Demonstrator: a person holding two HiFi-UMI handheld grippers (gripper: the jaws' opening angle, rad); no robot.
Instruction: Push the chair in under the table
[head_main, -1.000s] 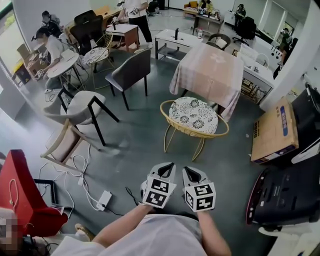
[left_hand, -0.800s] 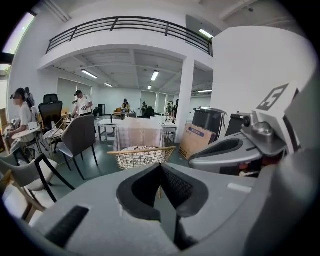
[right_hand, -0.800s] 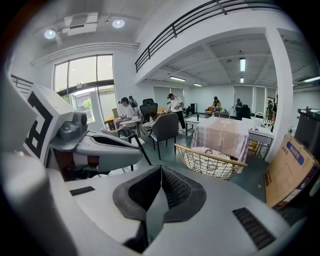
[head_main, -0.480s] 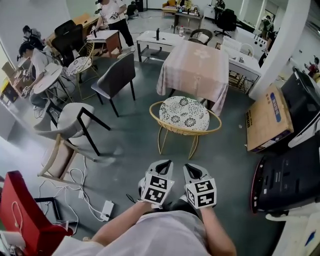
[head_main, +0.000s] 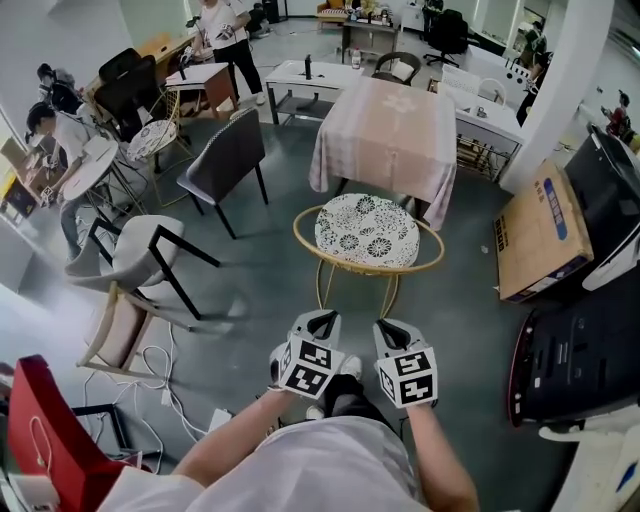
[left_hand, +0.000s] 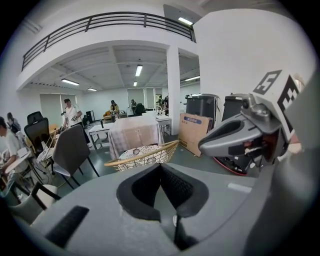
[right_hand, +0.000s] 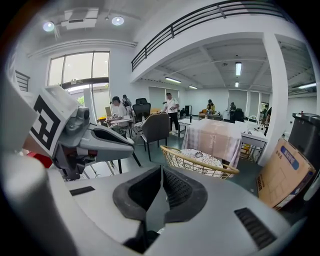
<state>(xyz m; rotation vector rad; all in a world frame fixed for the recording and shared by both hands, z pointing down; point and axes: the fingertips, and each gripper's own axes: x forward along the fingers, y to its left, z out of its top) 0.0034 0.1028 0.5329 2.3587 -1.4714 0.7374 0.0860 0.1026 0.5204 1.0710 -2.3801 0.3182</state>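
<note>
**Left gripper (head_main: 322, 318) and right gripper (head_main: 390, 328) now nearer the chair (head_main: 366, 230)**

Both have advanced side by side, short of its gold rim, each clenched shut on nothing. Chair stands just before the cloth-draped tabletop (head_main: 385, 130), its seat not yet under it.

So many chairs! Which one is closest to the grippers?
The gold wire chair with the flowery cushion, straight ahead of the left gripper and right gripper. The dark grey chair and pale grey chair stand farther off, to the left.
</note>
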